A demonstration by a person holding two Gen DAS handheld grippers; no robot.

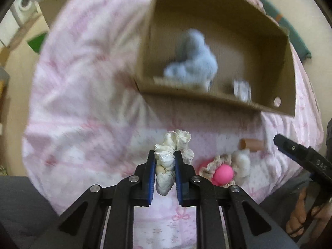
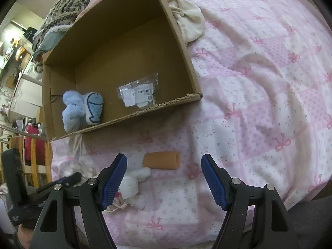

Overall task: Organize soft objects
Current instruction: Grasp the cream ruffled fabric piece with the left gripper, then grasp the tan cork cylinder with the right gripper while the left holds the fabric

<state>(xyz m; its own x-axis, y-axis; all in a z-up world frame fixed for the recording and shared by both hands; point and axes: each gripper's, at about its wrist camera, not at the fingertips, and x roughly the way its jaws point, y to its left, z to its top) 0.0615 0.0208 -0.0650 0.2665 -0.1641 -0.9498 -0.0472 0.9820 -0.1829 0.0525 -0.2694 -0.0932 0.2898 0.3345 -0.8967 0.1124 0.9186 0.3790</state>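
Pinching a white scrunchie [image 1: 166,166], the left gripper [image 1: 165,166] is seen with its blue pads pressed into the fabric from both sides; frilled folds bulge above the tips and a loose end hangs below them. The box [image 1: 207,101] lies ahead and above the tips, its near wall between scrunchie and floor. A blue plush [image 1: 193,60] and a clear packet [image 1: 241,90] are already inside. The left view is blurred, so exact clearance over the wall cannot be judged.

Risks noted:
- The hanging end could be caught on the near wall if the carry is kept low; the scrunchie might then be dragged out of the pinch.
- Only part of the bunch is held; slippery fabric could be lost under a quick swing.
- A release made short of the wall would drop it back on the sheet [image 1: 87,108].

The right gripper [image 2: 164,178] is spread wide and holds nothing. A tan tube [image 2: 161,160] lies just ahead between its fingers, and a white plush [image 2: 132,183] beside the left finger, touching or nearly so. A pink ball [image 1: 223,174] among frills sits right of the left gripper; it could be knocked if the arms cross.
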